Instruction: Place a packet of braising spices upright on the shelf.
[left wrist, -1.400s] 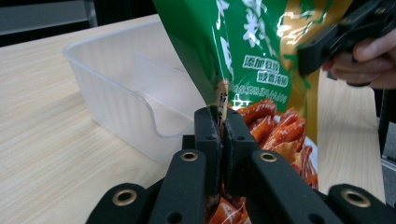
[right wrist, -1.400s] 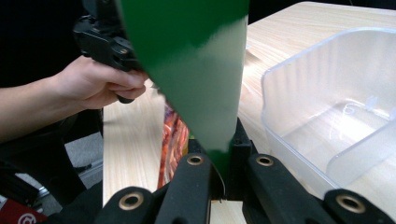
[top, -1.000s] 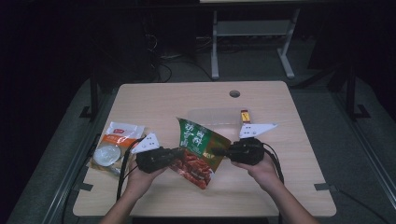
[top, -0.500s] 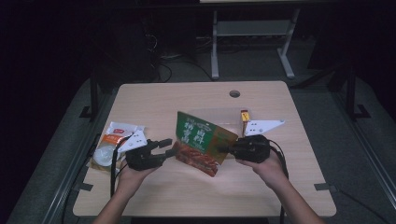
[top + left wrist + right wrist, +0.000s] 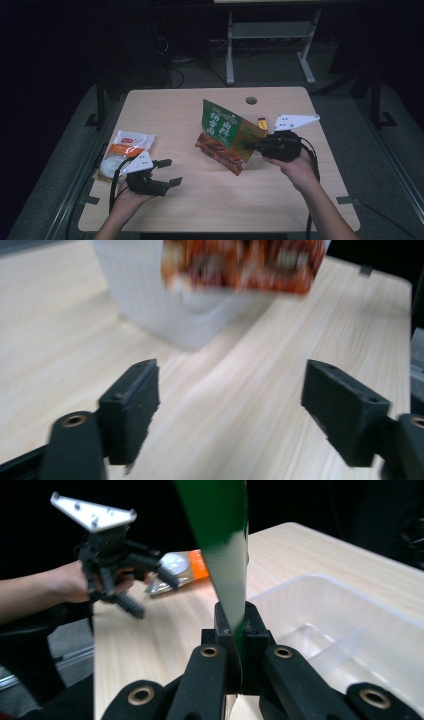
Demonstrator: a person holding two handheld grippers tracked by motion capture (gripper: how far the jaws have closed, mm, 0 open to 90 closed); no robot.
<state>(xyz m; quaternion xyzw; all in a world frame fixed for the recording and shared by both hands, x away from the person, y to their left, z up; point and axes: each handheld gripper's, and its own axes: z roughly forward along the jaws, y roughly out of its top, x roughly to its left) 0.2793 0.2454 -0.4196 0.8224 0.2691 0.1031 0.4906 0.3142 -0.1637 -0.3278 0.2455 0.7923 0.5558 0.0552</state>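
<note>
A green snack bag [image 5: 225,132] with red food pictured on it hangs tilted above the table's middle. My right gripper [image 5: 251,146] is shut on its right edge; in the right gripper view the green film [image 5: 220,540] is pinched between the closed jaws [image 5: 236,630]. My left gripper [image 5: 171,171] is at the front left, apart from the bag. Its jaws have just been opening and stand wide with nothing between them [image 5: 230,405]. The bag's blurred lower end [image 5: 240,260] is ahead of it.
A white and orange packet [image 5: 125,150] lies at the table's left edge beside my left hand. A clear plastic container [image 5: 340,630] stands under and behind the bag. A small yellow item [image 5: 261,122] lies near the right gripper. The table [image 5: 165,110] has a round hole [image 5: 251,100] at the back.
My left gripper has let go of the bag, opened and drawn back to the front left. The right gripper has lifted the bag, which now hangs from it alone.
</note>
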